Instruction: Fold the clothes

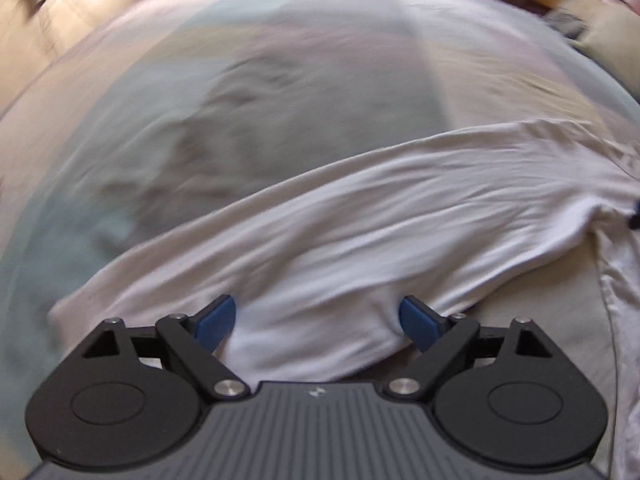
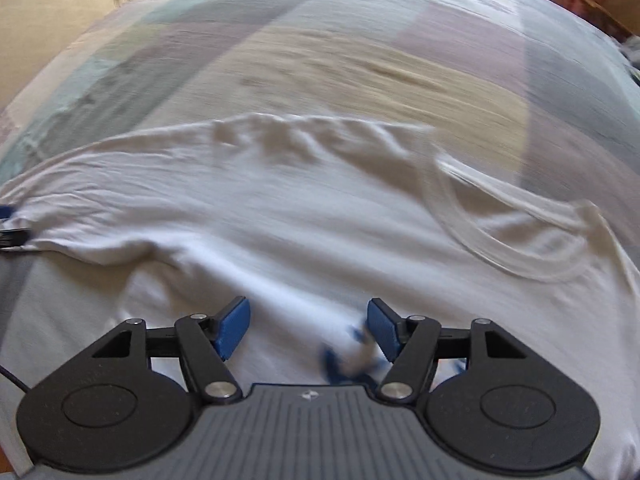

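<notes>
Left wrist view: the left tool (image 1: 317,322) stands with its blue pads (image 1: 214,322) well apart, jaws wide. White cloth of the T-shirt (image 1: 360,220) lies in the gap between them and bunches close against the tool body; the pads flank the cloth without pinching it, and whether they touch it cannot be told. From the tool the garment runs ahead and rightward as a long creased band, its far edge forming a raised fold. It rests on a bed sheet (image 1: 280,80) in pale green, grey, pink and cream blocks, badly blurred. At the far right edge of this view a small dark object shows beside the cloth; too little is visible to name it.

Right wrist view: at the far left edge a dark tool part with a trace of blue (image 2: 10,232) sits at the bunched left end of the T-shirt (image 2: 280,208); its state cannot be judged here. The right tool (image 2: 308,328) is likewise wide, blue pads (image 2: 234,326) parted, with the white fabric spread flat beneath and between them. A blurred blue print (image 2: 352,356) on the cloth lies just inside the right pad. Ahead and to the right of the tool, the ribbed neckline (image 2: 516,236) lies open on the bed sheet (image 2: 360,60).
</notes>
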Demonstrator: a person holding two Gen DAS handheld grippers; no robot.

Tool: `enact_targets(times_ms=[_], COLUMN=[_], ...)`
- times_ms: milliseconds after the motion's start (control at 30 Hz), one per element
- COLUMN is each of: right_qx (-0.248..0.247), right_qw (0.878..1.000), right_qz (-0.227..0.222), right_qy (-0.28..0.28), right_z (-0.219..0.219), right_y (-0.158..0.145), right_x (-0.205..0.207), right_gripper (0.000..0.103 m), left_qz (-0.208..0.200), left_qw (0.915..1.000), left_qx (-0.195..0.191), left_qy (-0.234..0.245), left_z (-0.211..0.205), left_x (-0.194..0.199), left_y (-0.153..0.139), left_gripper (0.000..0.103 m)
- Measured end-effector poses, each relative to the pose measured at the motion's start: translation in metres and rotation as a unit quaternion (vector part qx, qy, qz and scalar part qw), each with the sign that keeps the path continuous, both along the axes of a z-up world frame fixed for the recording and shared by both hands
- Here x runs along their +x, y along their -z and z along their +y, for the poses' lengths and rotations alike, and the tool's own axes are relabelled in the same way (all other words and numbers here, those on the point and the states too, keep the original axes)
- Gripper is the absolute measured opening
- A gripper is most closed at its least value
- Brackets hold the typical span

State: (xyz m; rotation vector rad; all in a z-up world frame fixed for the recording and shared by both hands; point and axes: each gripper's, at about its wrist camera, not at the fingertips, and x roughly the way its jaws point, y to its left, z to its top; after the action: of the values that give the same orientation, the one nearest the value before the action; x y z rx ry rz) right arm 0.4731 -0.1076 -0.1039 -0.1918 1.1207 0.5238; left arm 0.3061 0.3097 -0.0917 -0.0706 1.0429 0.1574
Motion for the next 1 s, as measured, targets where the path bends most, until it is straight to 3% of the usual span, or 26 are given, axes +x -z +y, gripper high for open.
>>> enact_targets(times_ms=[67,167,267,367,433,500,600,733,900,1000], right_qx=[0.005,0.022,0.044,0.029,0.005,-0.007,0.012,-0.001,0.002,0.013], right_qw=[1.000,0.999,0.998,0.999,0.998,0.997,0.997,0.998,0.999,0.999], right_qz=[-0.001,-0.013,-0.031,-0.039,-0.055,-0.080,-0.079,-0.069,-0.044,-0.010], right_qy=[0.016,0.031,0.027,0.005,-0.012,-0.024,-0.015,-0.016,0.015,0.035], right_z=[-0.006,-0.002,0.024,0.058,0.079,0.095,0.107,0.119,0.108,0.103], right_y=[-0.002,-0.004,-0.005,0.007,0.020,0.029,0.030,0.023,-0.003,0.000], right_x=[0.000,0.003,0.012,0.021,0.029,0.042,0.075,0.104,0.086,0.068], right_gripper=[0.073,0.077,0.078,0.079,0.102,0.103,0.103,0.103,0.103,0.103], left_qz=[0.004,-0.029,-0.035,-0.038,-0.040,-0.041,-0.044,-0.045,-0.065,-0.048], left_qw=[0.9998,0.9994,0.9991,0.9990,0.9989,0.9988,0.9986,0.9985,0.9976,0.9988], left_qx=[0.005,-0.002,-0.002,-0.002,-0.001,-0.001,0.000,0.012,0.012,-0.004], left_qy=[-0.019,-0.020,-0.022,-0.024,-0.025,-0.027,-0.029,-0.030,-0.019,-0.008], left_z=[0.011,0.011,0.013,0.016,0.017,0.019,0.022,0.023,0.018,0.014], left_x=[-0.004,0.003,0.009,0.015,0.019,0.023,0.029,0.033,0.018,0.008], left_y=[-0.008,-0.012,-0.007,-0.001,0.002,0.006,0.012,0.007,-0.019,-0.020], left_gripper=[0.087,0.088,0.088,0.094,0.096,0.097,0.098,0.096,0.095,0.095])
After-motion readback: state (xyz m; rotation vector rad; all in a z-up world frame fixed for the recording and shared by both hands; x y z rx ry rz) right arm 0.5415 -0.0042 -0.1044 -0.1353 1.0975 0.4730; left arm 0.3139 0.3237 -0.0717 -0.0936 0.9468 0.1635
